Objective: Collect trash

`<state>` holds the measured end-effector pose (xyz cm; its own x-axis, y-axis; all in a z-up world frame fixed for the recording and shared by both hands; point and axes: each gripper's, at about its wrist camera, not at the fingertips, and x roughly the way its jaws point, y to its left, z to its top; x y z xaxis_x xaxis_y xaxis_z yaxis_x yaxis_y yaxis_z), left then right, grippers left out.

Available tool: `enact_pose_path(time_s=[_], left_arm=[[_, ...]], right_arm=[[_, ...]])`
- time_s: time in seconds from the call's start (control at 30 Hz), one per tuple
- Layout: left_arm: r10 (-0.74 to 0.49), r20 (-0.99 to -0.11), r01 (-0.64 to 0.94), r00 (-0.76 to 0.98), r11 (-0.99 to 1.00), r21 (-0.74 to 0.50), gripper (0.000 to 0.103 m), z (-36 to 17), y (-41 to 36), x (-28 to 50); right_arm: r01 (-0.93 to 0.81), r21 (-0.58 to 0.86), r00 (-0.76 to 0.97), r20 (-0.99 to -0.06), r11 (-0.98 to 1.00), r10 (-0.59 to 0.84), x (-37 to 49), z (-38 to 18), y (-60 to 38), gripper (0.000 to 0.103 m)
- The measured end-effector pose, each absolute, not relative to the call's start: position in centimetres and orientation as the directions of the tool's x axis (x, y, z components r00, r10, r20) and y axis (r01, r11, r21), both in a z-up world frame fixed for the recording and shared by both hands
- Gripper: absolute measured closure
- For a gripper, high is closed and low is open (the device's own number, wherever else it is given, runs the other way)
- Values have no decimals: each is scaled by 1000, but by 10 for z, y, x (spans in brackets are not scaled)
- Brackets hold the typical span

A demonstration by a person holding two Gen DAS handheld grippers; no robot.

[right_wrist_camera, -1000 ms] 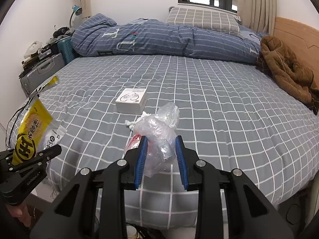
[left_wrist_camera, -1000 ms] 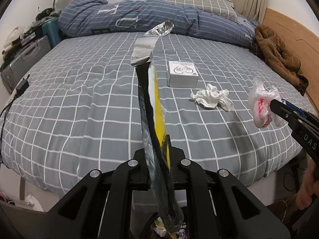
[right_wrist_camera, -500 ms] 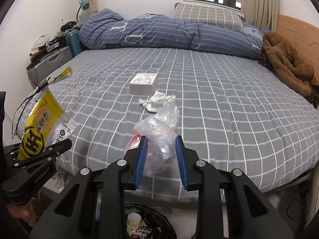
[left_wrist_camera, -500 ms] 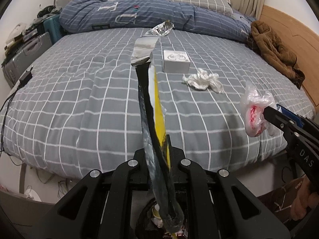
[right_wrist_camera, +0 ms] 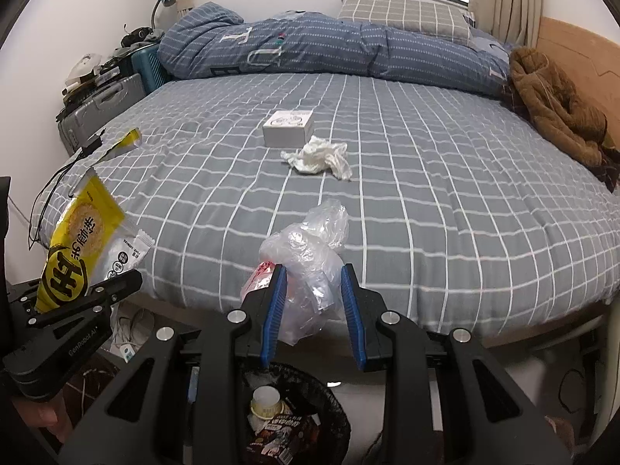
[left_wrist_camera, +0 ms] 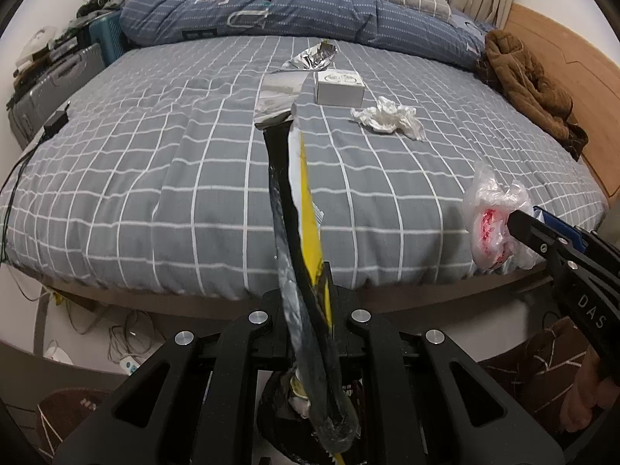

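Observation:
My left gripper (left_wrist_camera: 308, 302) is shut on a long yellow snack wrapper (left_wrist_camera: 300, 209) with a silver inside, seen edge-on; in the right wrist view the same wrapper (right_wrist_camera: 79, 248) hangs at the far left. My right gripper (right_wrist_camera: 313, 286) is shut on a crumpled clear plastic bag (right_wrist_camera: 310, 259) with red print, also seen in the left wrist view as the plastic bag (left_wrist_camera: 494, 224). Both grippers hang past the bed's near edge, above a black trash bin (right_wrist_camera: 333, 410) that holds a cup and wrappers. A crumpled white tissue (right_wrist_camera: 317, 157) lies on the bed.
A white box (right_wrist_camera: 288, 128) sits on the grey checked bed (right_wrist_camera: 426, 201) beside the tissue. A blue duvet (right_wrist_camera: 310, 50) and a brown garment (right_wrist_camera: 554, 112) lie at the far side. Suitcases (right_wrist_camera: 104, 104) stand at the left. Cables (left_wrist_camera: 120, 333) trail on the floor.
Both grippers have drawn back from the bed with their loads. The bed's near edge, the floor and the trash bin have come into view below them.

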<state>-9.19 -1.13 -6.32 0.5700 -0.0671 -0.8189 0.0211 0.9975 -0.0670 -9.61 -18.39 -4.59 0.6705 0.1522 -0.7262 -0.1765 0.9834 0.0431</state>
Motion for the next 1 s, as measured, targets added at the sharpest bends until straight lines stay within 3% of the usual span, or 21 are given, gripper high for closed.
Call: enact_pose_path(time_s=[0.6, 1.0], left_arm=[[-86, -866, 10, 493, 996, -93, 93, -92, -11, -131], [-81, -923, -5, 375, 996, -90, 93, -149, -2, -130]], right_arm=[[-176, 62, 566, -810, 982, 153, -137, -85, -179, 75], [-190, 43, 408, -905, 981, 119, -139, -144, -175, 75]])
